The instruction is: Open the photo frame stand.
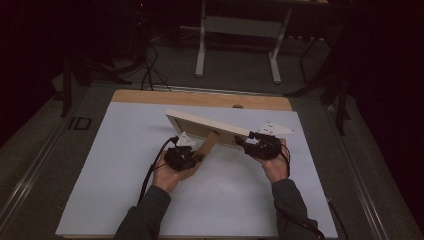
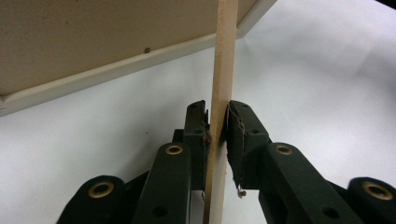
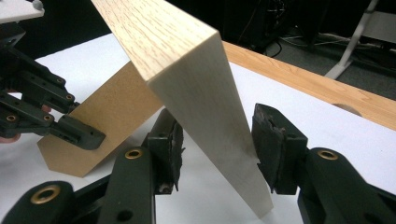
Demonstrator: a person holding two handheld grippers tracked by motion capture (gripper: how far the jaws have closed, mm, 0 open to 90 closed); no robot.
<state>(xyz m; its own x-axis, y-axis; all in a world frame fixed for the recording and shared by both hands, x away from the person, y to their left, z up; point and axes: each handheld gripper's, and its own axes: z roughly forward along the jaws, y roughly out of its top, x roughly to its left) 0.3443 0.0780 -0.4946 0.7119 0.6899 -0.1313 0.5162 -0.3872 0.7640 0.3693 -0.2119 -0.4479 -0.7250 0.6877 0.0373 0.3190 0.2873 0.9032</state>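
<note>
Picture frame (image 1: 207, 125) | left hand-held gripper (image 2: 217, 126) clamps stand (image 2: 223, 70) | right hand-held gripper (image 3: 217, 140) released

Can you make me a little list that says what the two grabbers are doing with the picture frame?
thing being handled: wooden picture frame, held tilted above the white table
back stand: brown fold-out board sticking out from the frame's back
left gripper: shut on the back stand, pads pressing both faces
right gripper: jaws around the frame's end, pads not clearly pressing
hands: one behind each gripper
background: dark room, table legs on the floor
</note>
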